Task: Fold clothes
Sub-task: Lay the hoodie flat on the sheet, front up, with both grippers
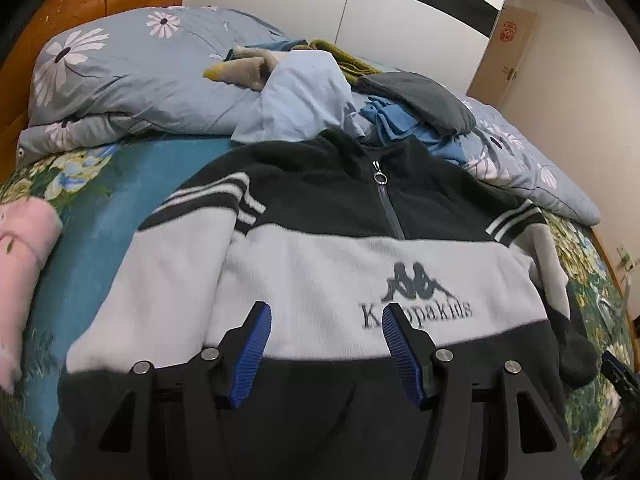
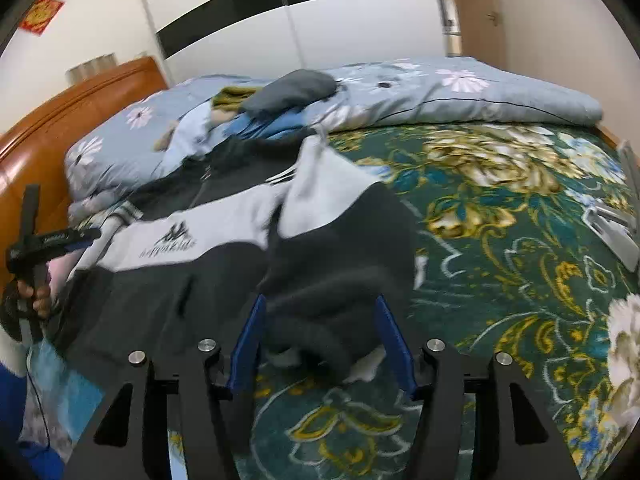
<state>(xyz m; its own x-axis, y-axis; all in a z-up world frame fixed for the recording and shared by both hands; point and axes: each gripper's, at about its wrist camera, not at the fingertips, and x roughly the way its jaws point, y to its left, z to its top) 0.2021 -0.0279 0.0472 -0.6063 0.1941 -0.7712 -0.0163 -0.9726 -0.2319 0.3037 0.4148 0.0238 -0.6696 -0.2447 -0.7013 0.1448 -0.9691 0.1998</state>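
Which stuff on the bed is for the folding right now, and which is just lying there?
For the job:
sweater
its sleeve
left gripper, open
right gripper, open around the sleeve end

Just lying about:
quilt
clothes pile
grey cushion
pink cloth
headboard

A black-and-white zip-neck fleece lies front-up, spread across the bed's floral sheet, collar toward the duvet.

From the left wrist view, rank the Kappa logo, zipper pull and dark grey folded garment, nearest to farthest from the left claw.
1. Kappa logo, on the fleece's white band just beyond the left claw.
2. Zipper pull, at the collar, mid-distance.
3. Dark grey folded garment, on the pile behind, upper right.
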